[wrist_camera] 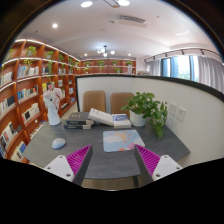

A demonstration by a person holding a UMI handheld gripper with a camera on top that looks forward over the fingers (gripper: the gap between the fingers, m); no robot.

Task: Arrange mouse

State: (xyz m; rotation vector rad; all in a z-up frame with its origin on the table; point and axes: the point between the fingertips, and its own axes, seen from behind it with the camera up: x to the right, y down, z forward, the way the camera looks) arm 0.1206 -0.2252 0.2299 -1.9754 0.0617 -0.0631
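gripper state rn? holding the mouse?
Gripper: open, holding nothing. Mouse lies on the table, ahead of the left finger, untouched.

- A grey bench (150, 145) carries the things in view.
- A potted plant (148, 108) with broad green leaves stands in a white pot near the bench's far end.
- A stack of books (79, 121) lies on the bench, with an open book (109, 117) just beside it.
- A white figurine (53, 104) stands upright near the stack.
- A light blue sheet (121, 140) lies flat mid-bench.
- Two brown chairs (94, 101) sit behind the bench.
- Wooden bookshelves (28, 95) line the curved wall.
- A window (181, 66) lets in daylight.
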